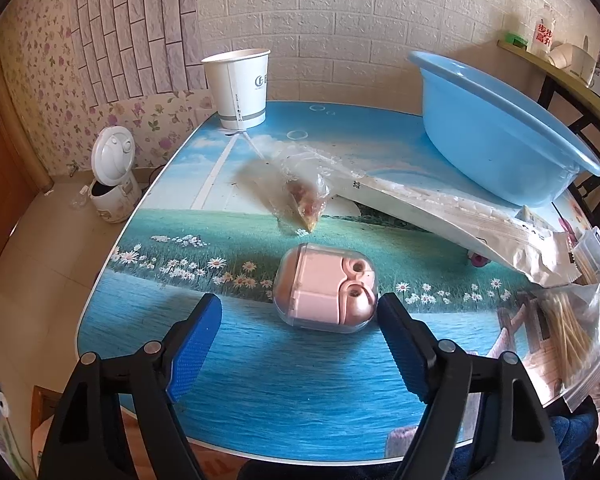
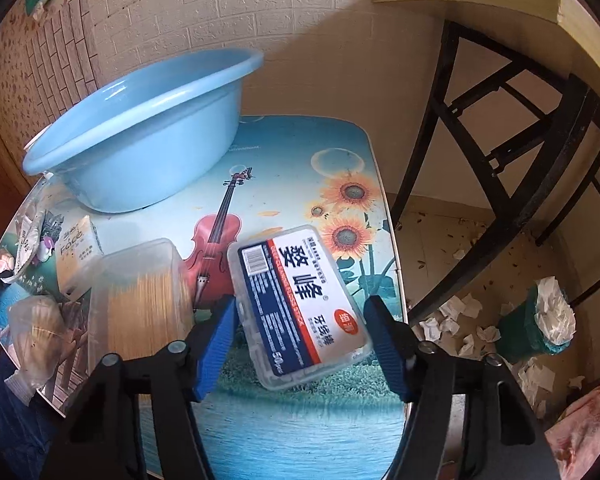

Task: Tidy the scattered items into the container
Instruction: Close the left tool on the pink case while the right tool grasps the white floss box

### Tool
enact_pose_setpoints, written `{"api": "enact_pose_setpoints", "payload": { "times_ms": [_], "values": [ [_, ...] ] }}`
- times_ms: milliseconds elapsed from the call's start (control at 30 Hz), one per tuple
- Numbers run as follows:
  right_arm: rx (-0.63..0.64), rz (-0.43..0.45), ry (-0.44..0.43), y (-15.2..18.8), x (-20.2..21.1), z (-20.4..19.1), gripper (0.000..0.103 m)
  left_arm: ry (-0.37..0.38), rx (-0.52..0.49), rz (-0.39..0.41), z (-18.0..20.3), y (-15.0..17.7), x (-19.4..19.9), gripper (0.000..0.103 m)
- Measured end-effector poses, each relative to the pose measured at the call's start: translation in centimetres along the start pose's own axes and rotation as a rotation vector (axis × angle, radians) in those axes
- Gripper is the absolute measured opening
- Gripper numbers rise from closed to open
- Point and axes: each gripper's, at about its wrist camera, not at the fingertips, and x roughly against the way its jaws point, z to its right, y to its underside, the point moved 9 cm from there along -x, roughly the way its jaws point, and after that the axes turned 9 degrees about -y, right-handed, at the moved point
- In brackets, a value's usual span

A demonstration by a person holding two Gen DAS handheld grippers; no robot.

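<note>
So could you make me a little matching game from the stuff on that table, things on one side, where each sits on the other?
Things:
1. pink earbud case
2. floss-pick box
3. paper cup
4. blue basin

Places:
A. at the table's far left corner
B. between the right gripper's fingers
C. just ahead of the left gripper
D. at the back of the table, by the brick wall

Pairs: 1-C, 2-B, 3-A, 4-D

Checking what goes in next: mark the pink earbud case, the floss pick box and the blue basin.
pink earbud case [image 1: 325, 288], left wrist view, clear lid.
floss pick box [image 2: 298, 306], right wrist view, printed label.
blue basin [image 2: 148, 140], right wrist view, outer wall.
</note>
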Motion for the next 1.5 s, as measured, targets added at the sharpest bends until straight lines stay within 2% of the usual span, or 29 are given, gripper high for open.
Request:
{"api": "enact_pose_setpoints", "payload": {
  "times_ms": [200,300,367,533,733,967,1500],
  "values": [
    [-0.013,0.015,0.027,0.5,0.5,0.1,0.065,-0.017,0.012,0.014,-0.1,0.0,0.1,0.076],
    [-0.041,0.017,0.052,1.0,1.0,0.7,0.065,-0.017,0.015,0.016,-0.2,-0.1,0.2,0.067],
    [-0.06,0.014,0.061,1.4,1.3,0.9,0.065,-0.014,0.018,0.017,-0.2,-0.1,0.3,0.057],
    [-0.047,-0.004,0.054,2.2,1.8,-0.4,0.065,-0.009,0.008,0.024,0.2,0.0,0.6,0.048],
    [-0.037,-0.016,0.045,2.4,1.5,-1.4,0.065,-0.005,0.009,0.024,0.1,0.0,0.5,0.048],
    [-0.061,-0.005,0.043,2.4,1.1,-1.5,0.065,-0.019,0.023,0.027,-0.2,-0.1,0.3,0.056],
    [-0.04,0.012,0.035,1.9,0.7,-1.4,0.065,-0.031,0.044,0.051,-0.5,-0.9,-0.5,0.066]
  ]
}}
